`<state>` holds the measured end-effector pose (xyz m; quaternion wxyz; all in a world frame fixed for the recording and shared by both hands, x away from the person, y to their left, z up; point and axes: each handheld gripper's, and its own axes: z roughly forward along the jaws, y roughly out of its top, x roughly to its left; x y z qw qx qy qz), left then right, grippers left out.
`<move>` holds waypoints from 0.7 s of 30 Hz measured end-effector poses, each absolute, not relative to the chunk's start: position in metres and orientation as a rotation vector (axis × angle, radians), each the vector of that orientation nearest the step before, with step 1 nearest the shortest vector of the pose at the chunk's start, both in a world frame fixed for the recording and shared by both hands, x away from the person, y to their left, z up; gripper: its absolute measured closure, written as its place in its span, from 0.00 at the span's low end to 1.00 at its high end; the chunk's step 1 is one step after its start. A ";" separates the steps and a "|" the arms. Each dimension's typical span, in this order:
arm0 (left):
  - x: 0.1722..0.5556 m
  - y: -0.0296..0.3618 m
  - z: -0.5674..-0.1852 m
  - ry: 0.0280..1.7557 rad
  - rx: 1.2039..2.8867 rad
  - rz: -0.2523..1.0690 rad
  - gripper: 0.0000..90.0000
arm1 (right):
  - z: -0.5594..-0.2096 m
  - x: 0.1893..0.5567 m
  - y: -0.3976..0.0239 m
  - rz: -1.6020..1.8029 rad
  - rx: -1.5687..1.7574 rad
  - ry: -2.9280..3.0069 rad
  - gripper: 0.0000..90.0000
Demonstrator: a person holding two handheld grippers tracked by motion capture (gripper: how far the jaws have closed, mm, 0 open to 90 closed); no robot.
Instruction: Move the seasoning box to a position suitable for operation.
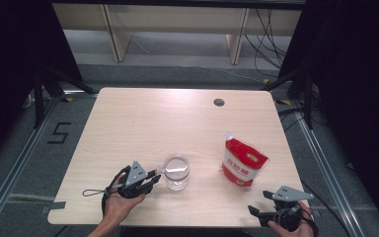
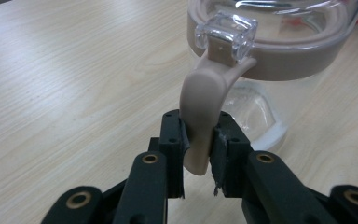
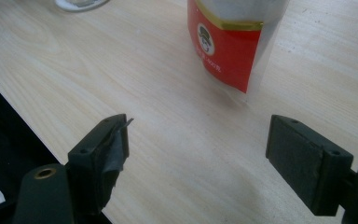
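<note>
Gripping the jar's (image 1: 177,172) beige latch tab (image 2: 200,116), the left gripper (image 2: 198,154) clamps tight.
The right gripper (image 3: 198,149), jaws apart, waits near the red pouch (image 3: 228,42); unlatching likely follows.

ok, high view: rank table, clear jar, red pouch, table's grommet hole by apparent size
1. table
2. red pouch
3. clear jar, close to the pouch in size, so this order is unsure
4. grommet hole

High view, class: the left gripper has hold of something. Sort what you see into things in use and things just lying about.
In use:
left gripper
jar
latch, pinched between the fingers

Lying about:
red pouch
right gripper, open
</note>
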<state>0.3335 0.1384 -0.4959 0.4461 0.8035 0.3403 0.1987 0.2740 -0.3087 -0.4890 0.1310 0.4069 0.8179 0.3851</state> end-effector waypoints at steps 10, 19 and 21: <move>0.326 0.125 -0.496 0.754 2.010 0.442 0.83 | -0.488 0.271 -0.307 1.120 1.235 2.360 0.24; 0.321 0.115 -0.497 0.694 2.007 0.406 0.83 | -0.489 0.274 -0.311 1.124 1.176 2.362 0.24; 0.320 0.112 -0.497 0.680 2.012 0.393 0.83 | -0.490 0.274 -0.311 1.133 1.193 2.358 0.24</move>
